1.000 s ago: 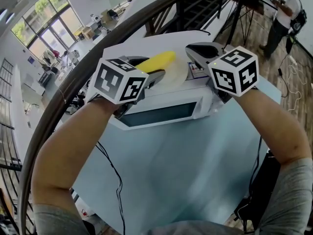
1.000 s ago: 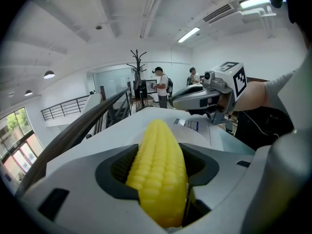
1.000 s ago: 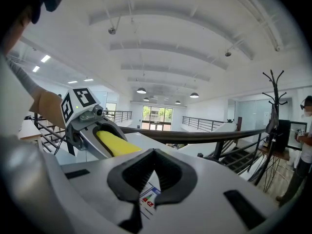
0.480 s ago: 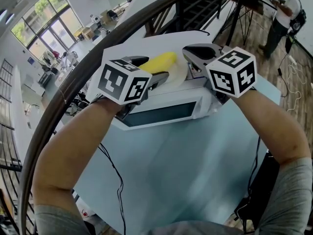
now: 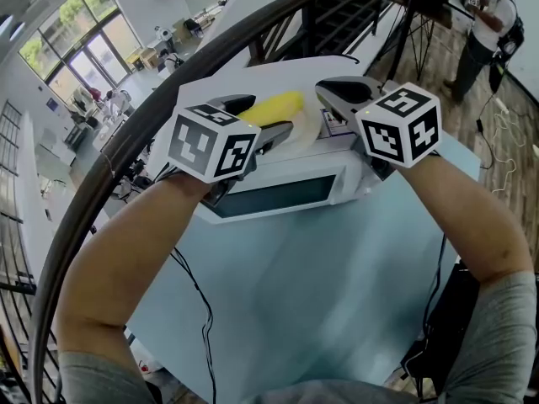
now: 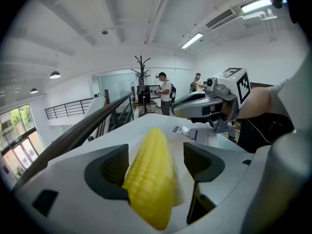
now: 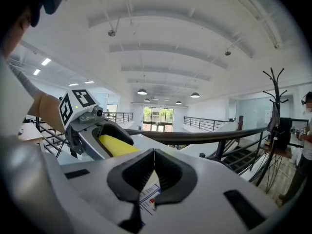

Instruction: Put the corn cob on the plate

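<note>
The left gripper [image 6: 155, 156] has just been opening, and its jaws now stand spread wide, with the corn cob [image 6: 148, 179] lying lengthwise between them. The right pad stands clear of the cob with a gap showing. The left pad is just beside the kernels, and whether it touches them cannot be told. The cob is bright yellow, with its near end blunt and its far end tapering away from the gripper.

In the head view the cob rests on a pale plate [image 5: 310, 127], which sits on top of a white microwave [image 5: 278, 194] with a dark door window. The microwave stands at the far side of a light blue table [image 5: 337, 284].

The right gripper [image 7: 154, 151] hangs just to the right of the plate, its jaws pressed together tip to tip with nothing pinched. Below those tips a label [image 7: 148, 199] is stuck to the microwave's top. It has a blue border and a red mark, and its print is too small to read.

Each gripper carries a cube with black-and-white square markers, one at the left [image 5: 210, 141] and one at the right [image 5: 400, 124]. They show patterns only, no words.

A dark curved railing [image 5: 126, 141] runs past the far left. At the far right a person [image 5: 493, 23] stands on a wooden floor.
</note>
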{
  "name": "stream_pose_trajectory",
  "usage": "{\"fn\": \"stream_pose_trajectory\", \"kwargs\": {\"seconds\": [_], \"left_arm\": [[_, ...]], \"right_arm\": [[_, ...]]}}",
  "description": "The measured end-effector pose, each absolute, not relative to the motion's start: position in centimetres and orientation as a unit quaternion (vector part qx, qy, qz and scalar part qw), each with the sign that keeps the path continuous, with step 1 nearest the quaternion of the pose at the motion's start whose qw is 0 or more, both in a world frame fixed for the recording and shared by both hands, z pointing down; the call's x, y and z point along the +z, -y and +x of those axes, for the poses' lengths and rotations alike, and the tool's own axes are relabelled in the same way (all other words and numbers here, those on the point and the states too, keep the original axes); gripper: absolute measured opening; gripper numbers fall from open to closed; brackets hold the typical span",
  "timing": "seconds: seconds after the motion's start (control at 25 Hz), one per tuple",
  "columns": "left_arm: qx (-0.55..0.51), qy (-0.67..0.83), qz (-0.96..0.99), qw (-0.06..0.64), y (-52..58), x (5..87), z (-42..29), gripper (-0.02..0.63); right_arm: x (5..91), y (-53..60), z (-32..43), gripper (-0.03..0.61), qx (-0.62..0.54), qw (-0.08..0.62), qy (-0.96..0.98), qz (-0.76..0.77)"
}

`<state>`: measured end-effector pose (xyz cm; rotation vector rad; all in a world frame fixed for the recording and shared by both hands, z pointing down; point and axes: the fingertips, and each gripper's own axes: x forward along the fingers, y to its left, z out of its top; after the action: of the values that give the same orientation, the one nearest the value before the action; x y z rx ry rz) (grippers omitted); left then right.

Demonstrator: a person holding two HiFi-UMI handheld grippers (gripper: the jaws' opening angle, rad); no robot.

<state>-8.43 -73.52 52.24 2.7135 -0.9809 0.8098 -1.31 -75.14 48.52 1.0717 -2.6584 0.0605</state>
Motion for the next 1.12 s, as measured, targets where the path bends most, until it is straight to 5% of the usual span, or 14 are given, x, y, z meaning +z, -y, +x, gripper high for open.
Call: {"fn": "stream_pose_trajectory", "kwargs": {"seconds": [1.12], "left_arm": [[0.115, 0.39, 0.907, 0.11, 64.6, 44.5, -17.5, 0.327]], "right_arm": [[43.5, 68.8, 1.4, 0.017, 0.071, 0.096, 0.899, 0.421]]}}
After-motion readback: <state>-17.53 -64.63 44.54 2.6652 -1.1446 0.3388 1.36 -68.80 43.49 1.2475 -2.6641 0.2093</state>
